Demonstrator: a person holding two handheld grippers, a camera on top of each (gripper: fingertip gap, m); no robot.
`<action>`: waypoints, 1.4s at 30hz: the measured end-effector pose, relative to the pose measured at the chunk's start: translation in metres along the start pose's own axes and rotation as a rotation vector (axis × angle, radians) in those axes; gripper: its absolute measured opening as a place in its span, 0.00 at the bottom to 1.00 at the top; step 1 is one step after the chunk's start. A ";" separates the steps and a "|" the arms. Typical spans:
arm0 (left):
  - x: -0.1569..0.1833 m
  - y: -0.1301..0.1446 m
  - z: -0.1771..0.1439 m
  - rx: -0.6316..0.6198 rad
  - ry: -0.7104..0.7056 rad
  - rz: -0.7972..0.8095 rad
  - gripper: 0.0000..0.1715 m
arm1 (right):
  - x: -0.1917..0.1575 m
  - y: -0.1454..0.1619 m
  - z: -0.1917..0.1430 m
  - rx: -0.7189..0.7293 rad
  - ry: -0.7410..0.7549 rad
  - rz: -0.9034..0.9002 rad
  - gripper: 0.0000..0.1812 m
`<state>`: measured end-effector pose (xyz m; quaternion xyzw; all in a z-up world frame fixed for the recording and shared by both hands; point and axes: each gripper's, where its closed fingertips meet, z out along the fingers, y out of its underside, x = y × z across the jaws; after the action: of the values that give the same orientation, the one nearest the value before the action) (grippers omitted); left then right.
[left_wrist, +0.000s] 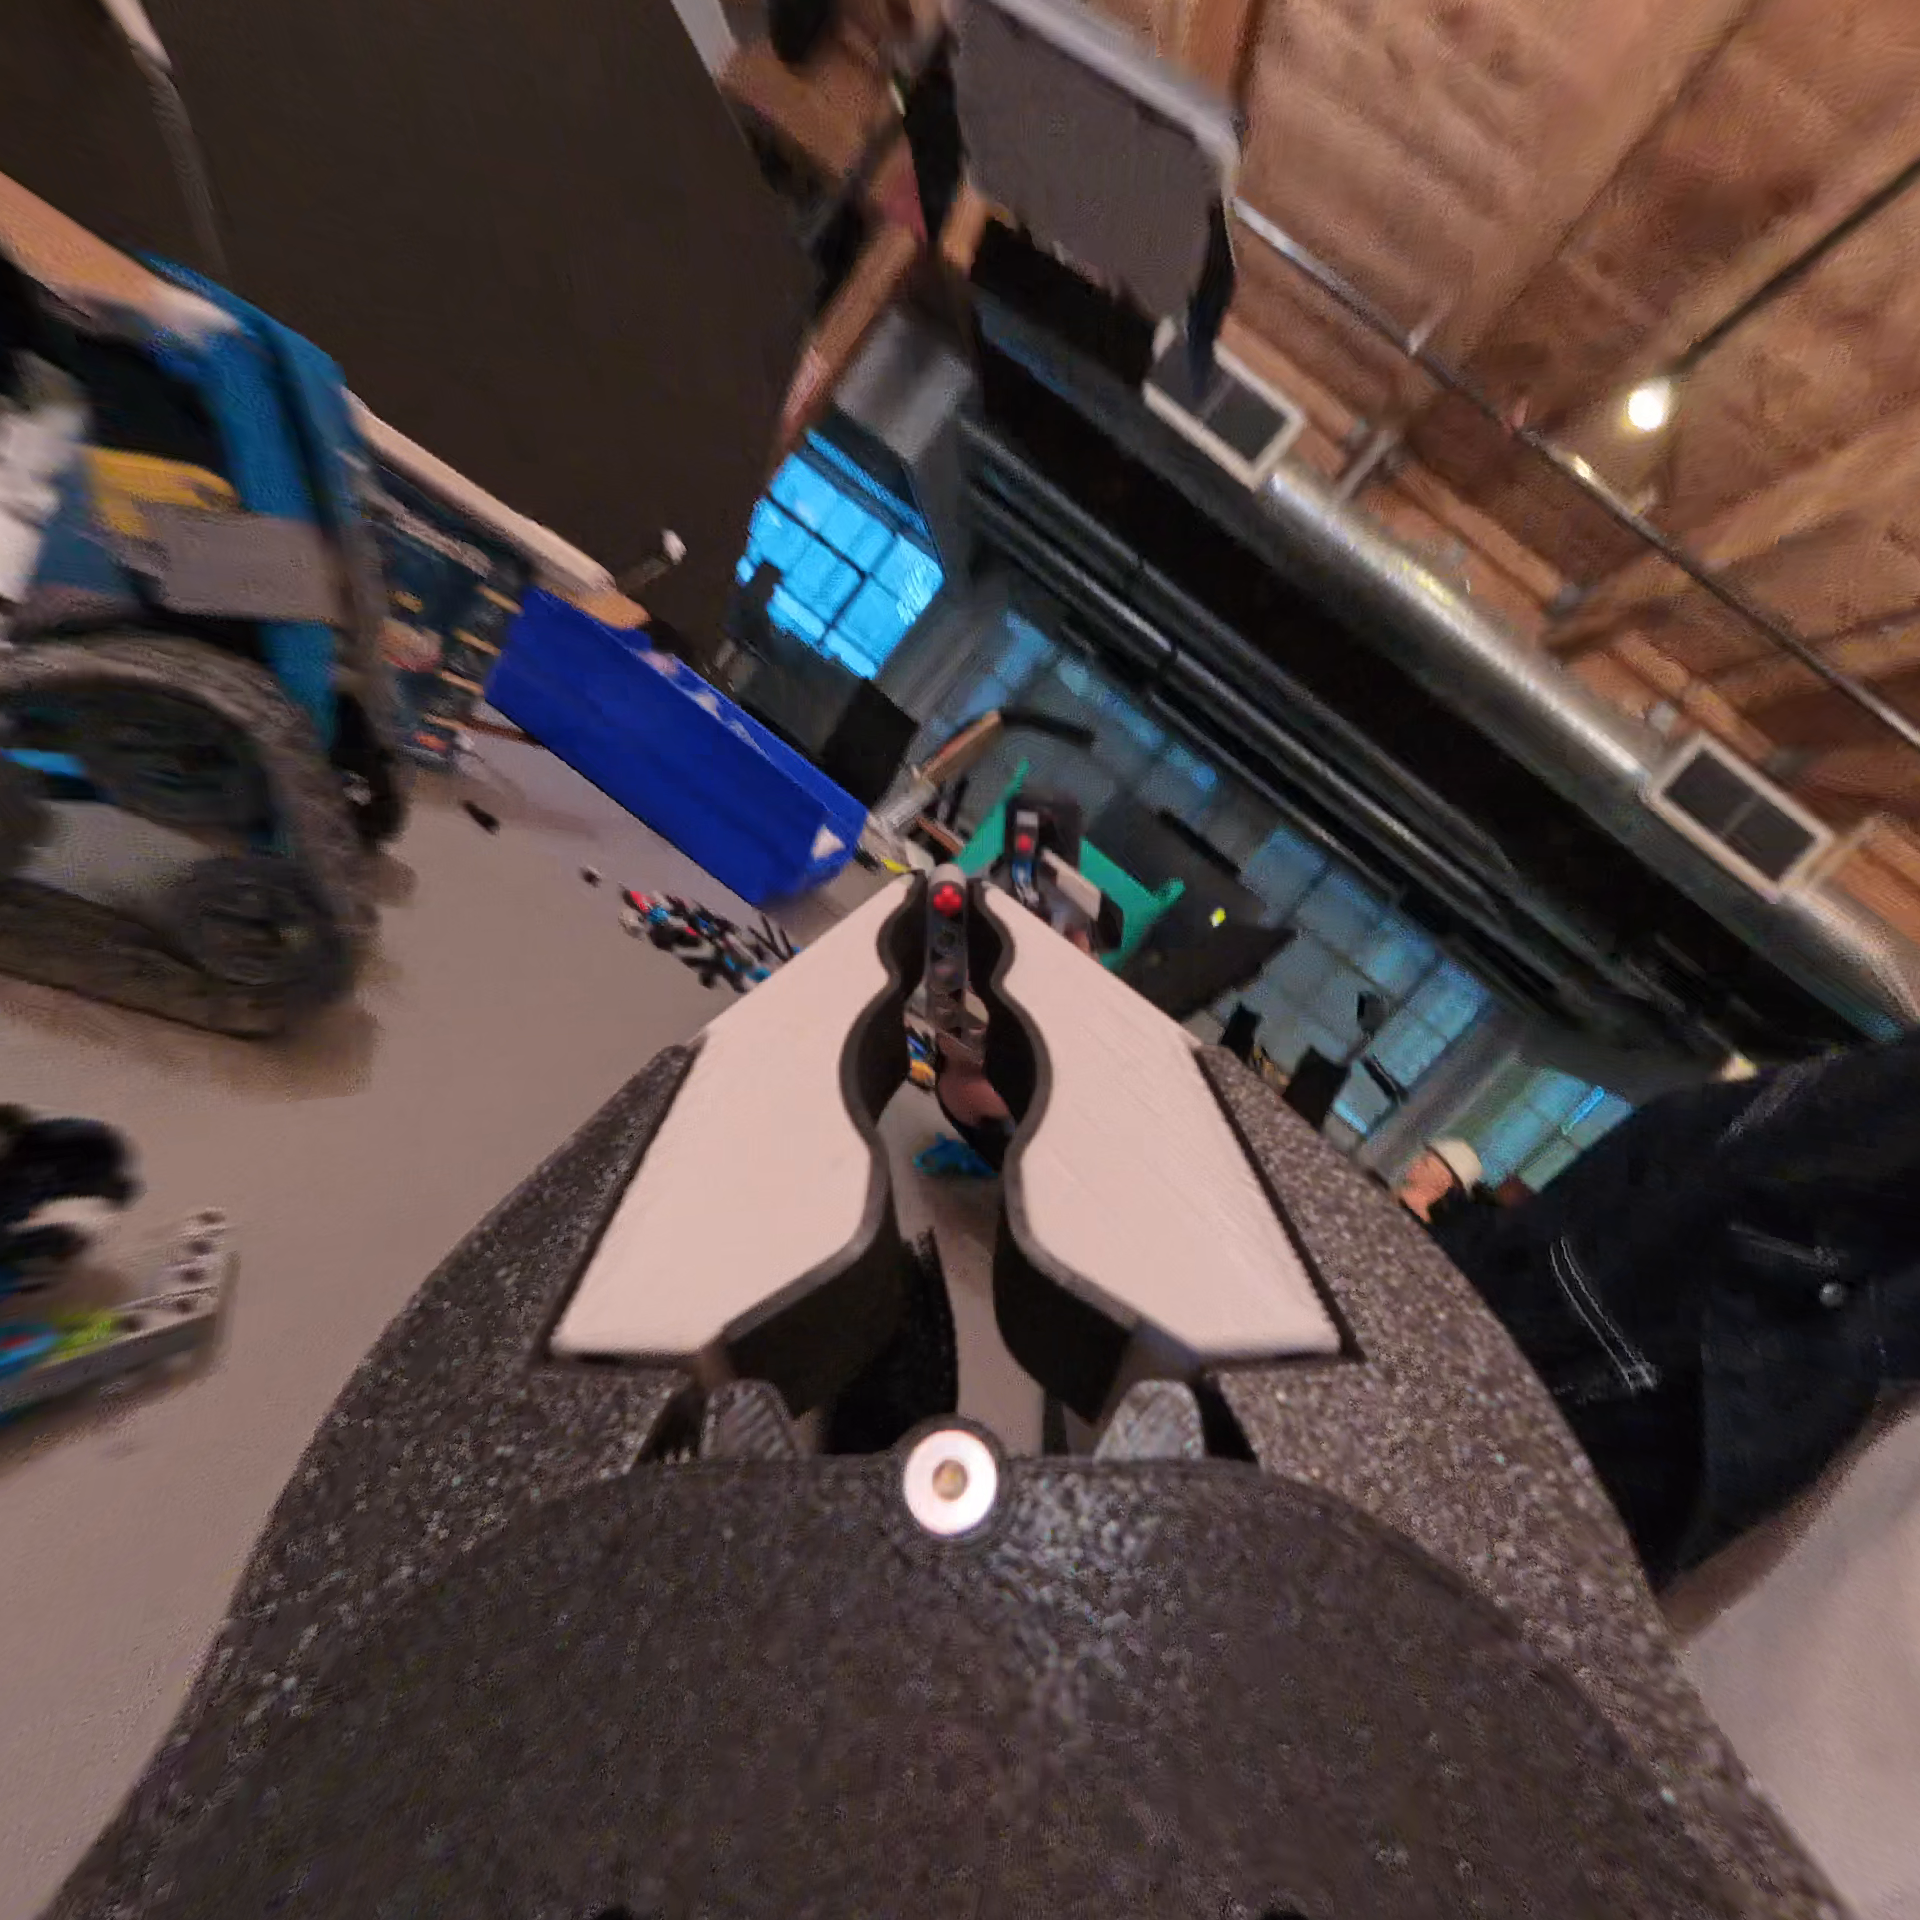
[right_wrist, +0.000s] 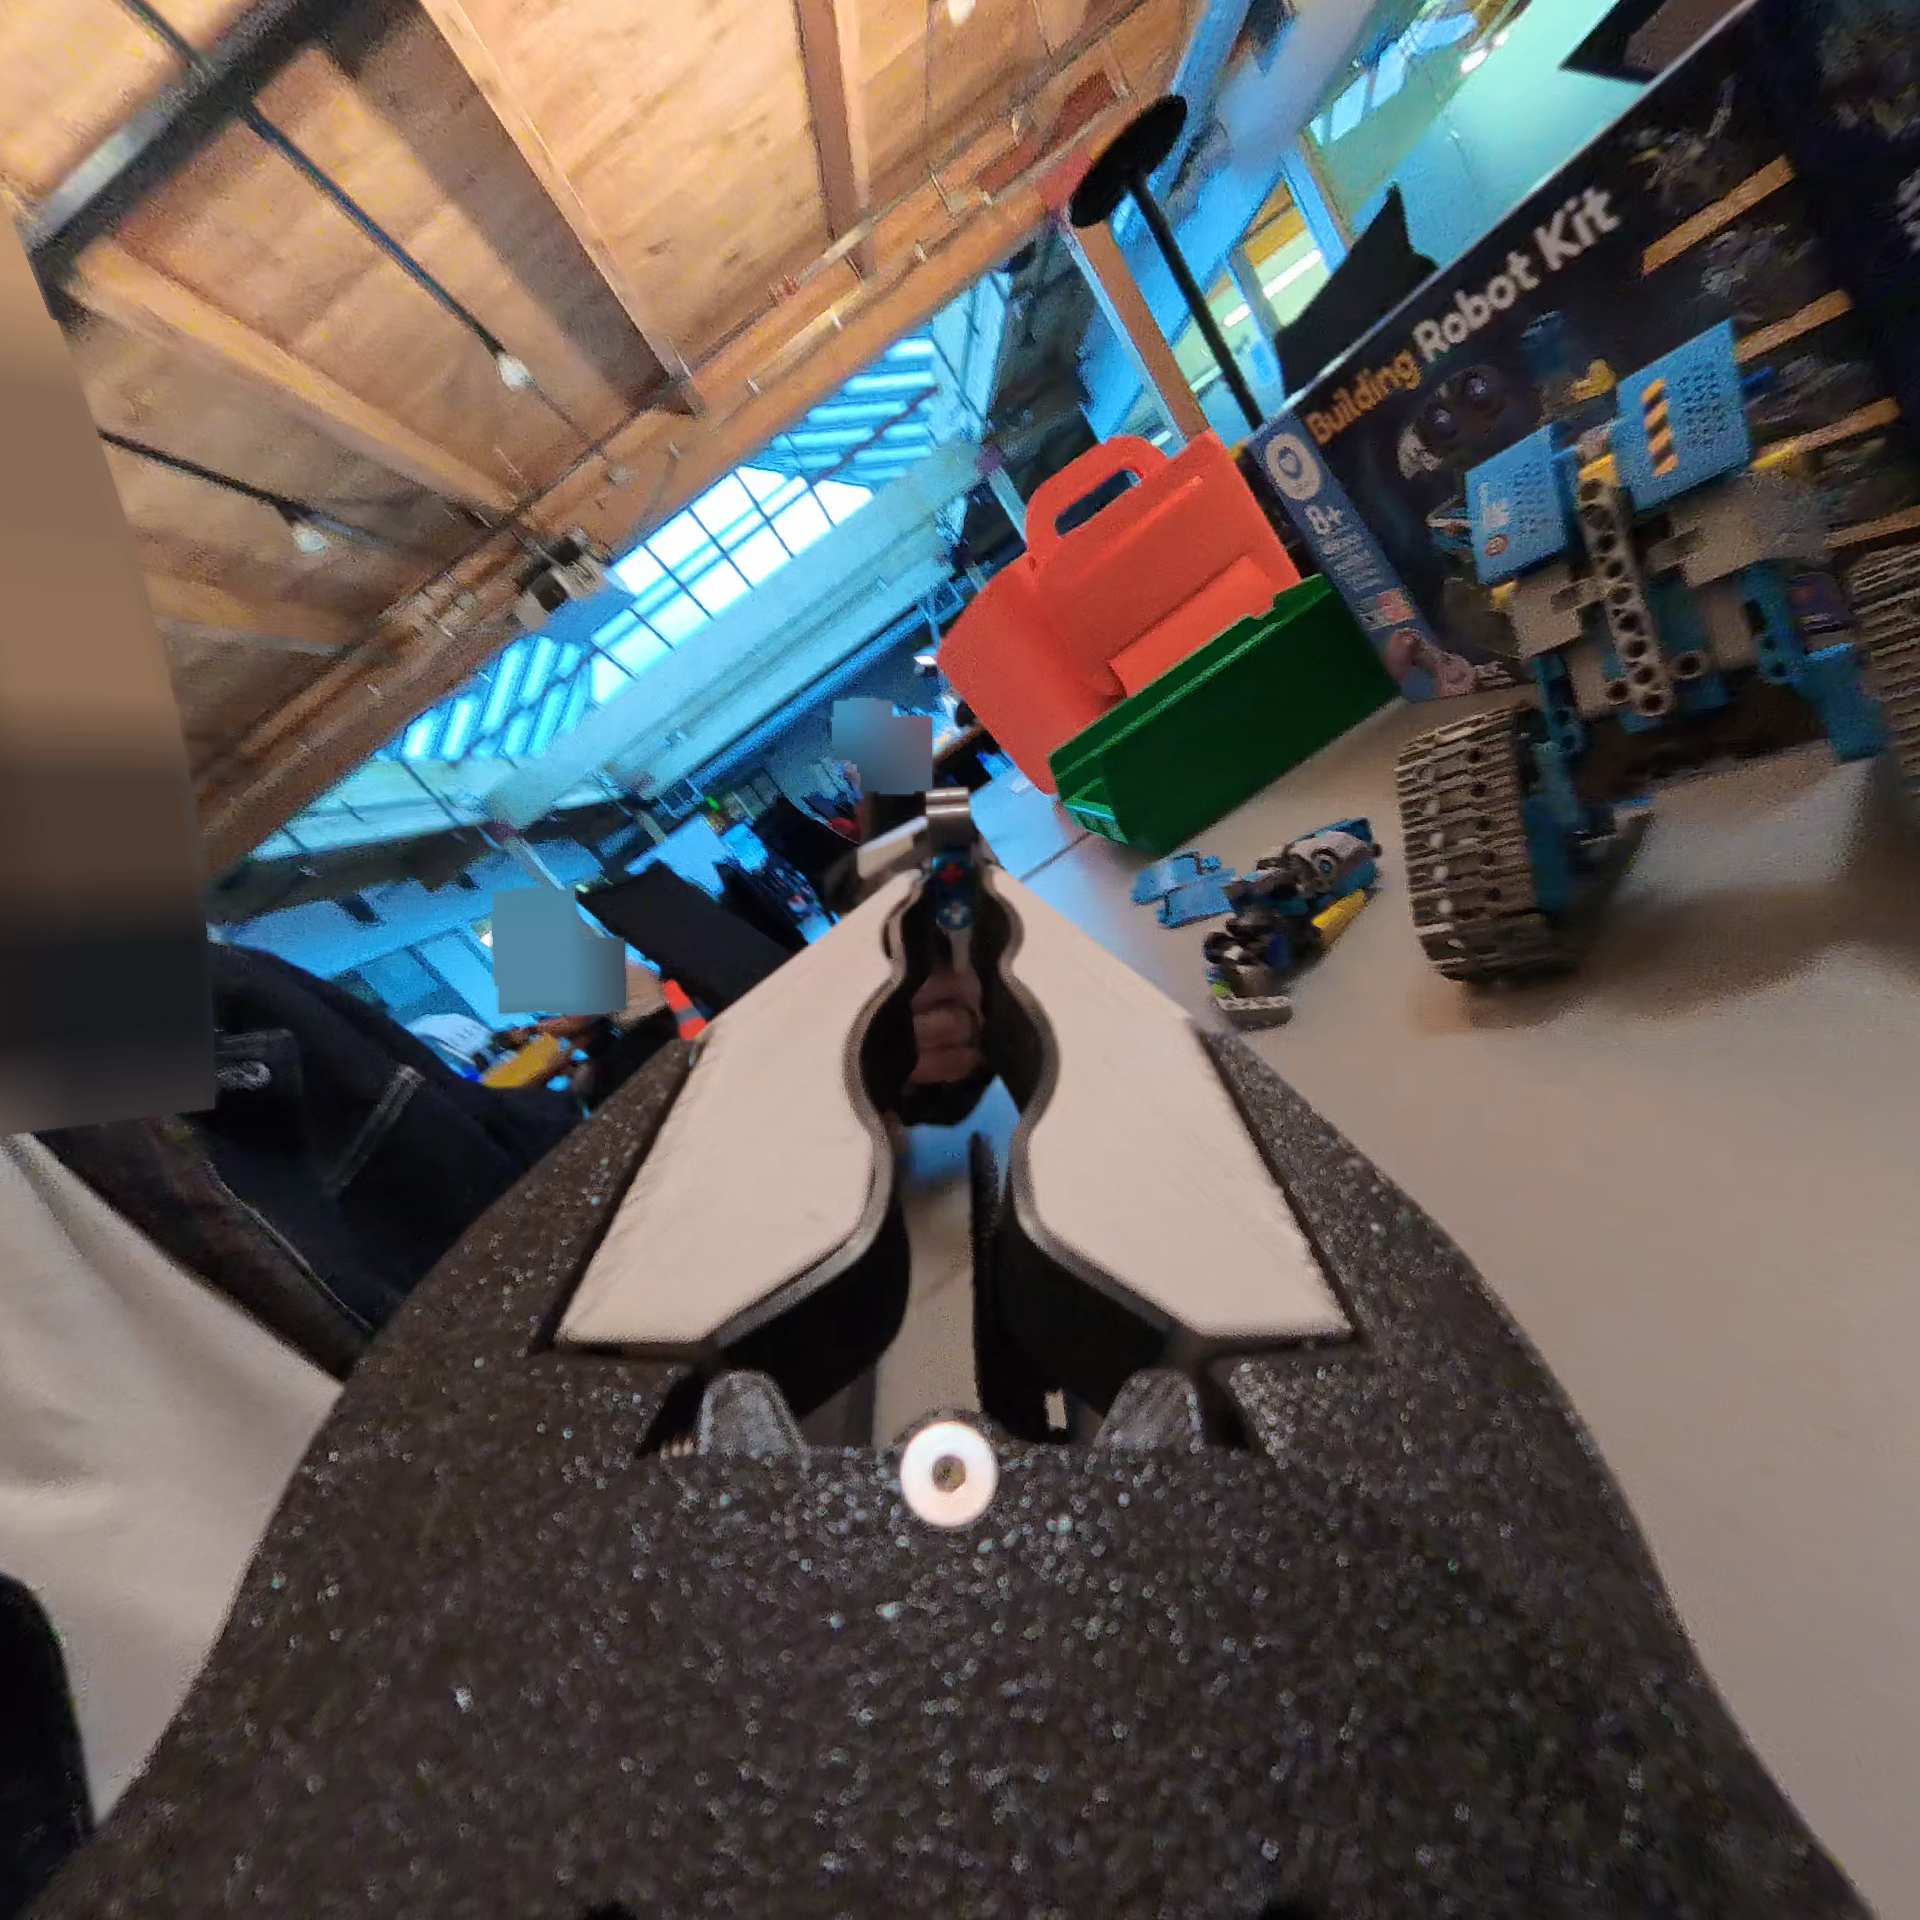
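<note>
Left gripper: the left gripper (left_wrist: 948, 902) has its jaws drawn nearly together, clamped on a thin dark toy beam (left_wrist: 945, 971) with a red pin at its tip, at the centre of the left wrist view.
Right gripper: the right gripper (right_wrist: 951, 883) is likewise pinched on a small piece with blue pins (right_wrist: 949, 883), at the centre of the right wrist view; a grey part sticks out past its tips.
Table: a pale grey table (right_wrist: 1558, 1195) lies under both.
Toy robot: a blue tracked toy robot (right_wrist: 1621, 644) stands at the right edge of the right wrist view; blurred, at the left in the other view.
Loose parts: a small heap of loose parts (right_wrist: 1288, 914) lies just left of the toy robot.
Bins: a green bin (right_wrist: 1226, 717) with an orange case (right_wrist: 1101, 603) behind it, upper right; a blue bin (left_wrist: 665, 738) in the left wrist view, left of centre.
Box: a dark printed box (right_wrist: 1538, 343) stands behind the toy robot.
Person: a dark sleeve (left_wrist: 1683, 1278) at the right edge of the left wrist view.
</note>
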<state>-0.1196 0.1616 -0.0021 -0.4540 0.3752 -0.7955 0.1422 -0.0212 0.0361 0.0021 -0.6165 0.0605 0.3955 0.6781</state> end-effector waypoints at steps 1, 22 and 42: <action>0.005 0.000 0.002 -0.009 0.017 0.024 0.03 | -0.004 0.001 0.001 -0.003 -0.010 -0.013 0.02; -0.042 0.146 0.013 -0.839 -0.266 0.481 0.04 | 0.029 0.088 0.042 -0.400 0.182 -0.030 0.03; 0.032 0.100 0.035 -0.495 0.132 0.101 0.08 | -0.027 0.104 0.058 -0.454 -0.120 0.007 0.03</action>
<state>-0.1199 0.0597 -0.0444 -0.4027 0.5892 -0.6993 0.0414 -0.1265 0.0669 -0.0506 -0.7285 -0.0684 0.4372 0.5230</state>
